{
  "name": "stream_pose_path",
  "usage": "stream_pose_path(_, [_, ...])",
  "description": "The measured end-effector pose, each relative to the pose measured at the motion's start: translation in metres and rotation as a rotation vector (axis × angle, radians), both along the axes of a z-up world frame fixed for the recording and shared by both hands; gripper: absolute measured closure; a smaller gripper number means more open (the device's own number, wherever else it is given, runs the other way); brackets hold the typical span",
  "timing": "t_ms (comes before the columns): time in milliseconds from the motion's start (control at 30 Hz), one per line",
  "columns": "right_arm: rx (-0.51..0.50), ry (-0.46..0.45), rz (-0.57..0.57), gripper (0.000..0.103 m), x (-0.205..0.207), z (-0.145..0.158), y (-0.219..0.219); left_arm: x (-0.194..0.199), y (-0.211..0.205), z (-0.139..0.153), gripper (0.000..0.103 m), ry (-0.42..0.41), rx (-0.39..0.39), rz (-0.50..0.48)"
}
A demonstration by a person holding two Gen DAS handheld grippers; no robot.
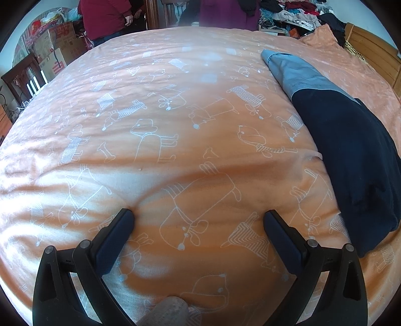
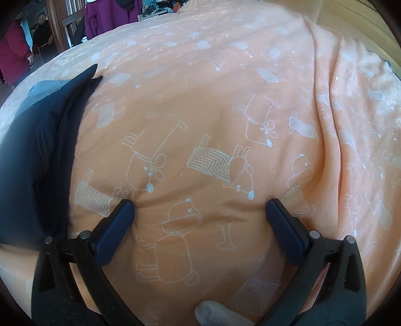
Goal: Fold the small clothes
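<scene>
A folded dark navy garment (image 1: 351, 155) with a grey-blue part at its far end lies on the orange bedspread (image 1: 175, 125), right of my left gripper (image 1: 199, 217). That gripper is open, its fingertips pressing into the bedspread with nothing between them. In the right wrist view the same navy garment (image 2: 37, 150) lies at the left, beside my right gripper (image 2: 200, 207). The right gripper is also open, tips resting on the orange bedspread (image 2: 225, 100), holding nothing.
People stand beyond the far edge of the bed (image 1: 107, 17). Cardboard boxes (image 1: 57, 47) are stacked at the back left, a heap of clothes (image 1: 295, 15) at the back right. A wooden headboard (image 1: 376, 57) borders the right side. A gloved fingertip (image 2: 215, 313) shows at the bottom.
</scene>
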State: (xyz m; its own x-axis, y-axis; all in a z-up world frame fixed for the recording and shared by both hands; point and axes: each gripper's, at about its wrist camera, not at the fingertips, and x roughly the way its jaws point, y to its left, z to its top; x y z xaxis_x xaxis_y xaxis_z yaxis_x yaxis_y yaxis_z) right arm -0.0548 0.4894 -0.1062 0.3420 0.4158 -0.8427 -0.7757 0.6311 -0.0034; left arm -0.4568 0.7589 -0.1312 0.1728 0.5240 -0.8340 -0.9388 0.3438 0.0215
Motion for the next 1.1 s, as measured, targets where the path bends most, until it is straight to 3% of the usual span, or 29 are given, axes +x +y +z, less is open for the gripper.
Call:
stream_pose_path(367, [0.002, 0.003, 0.005, 0.000, -0.002, 0.004, -0.011, 0.002, 0.001, 0.000, 0.000, -0.001, 0.008, 0.002])
stream_pose_path(533, [0.002, -0.044, 0.064, 0.000, -0.012, 0.027, -0.004, 0.000, -0.004, 0.018, 0.000, -0.024, 0.043, 0.012])
stream_pose_path(667, [0.111, -0.126, 0.139, 0.000, -0.043, 0.089, -0.009, 0.010, -0.035, 0.075, 0.000, -0.040, 0.199, -0.011])
stream_pose_path(900, [0.374, -0.225, 0.277, 0.000, -0.134, 0.231, -0.043, 0.028, -0.137, 0.221, 0.000, -0.122, 0.572, -0.027])
stream_pose_path(967, [0.381, -0.207, 0.305, 0.000, -0.156, 0.249, -0.044, 0.028, -0.167, 0.250, 0.000, -0.173, 0.597, -0.041])
stream_pose_path(1100, [0.362, -0.145, 0.330, 0.000, -0.184, 0.257, -0.048, 0.028, -0.196, 0.282, 0.000, -0.220, 0.548, -0.026])
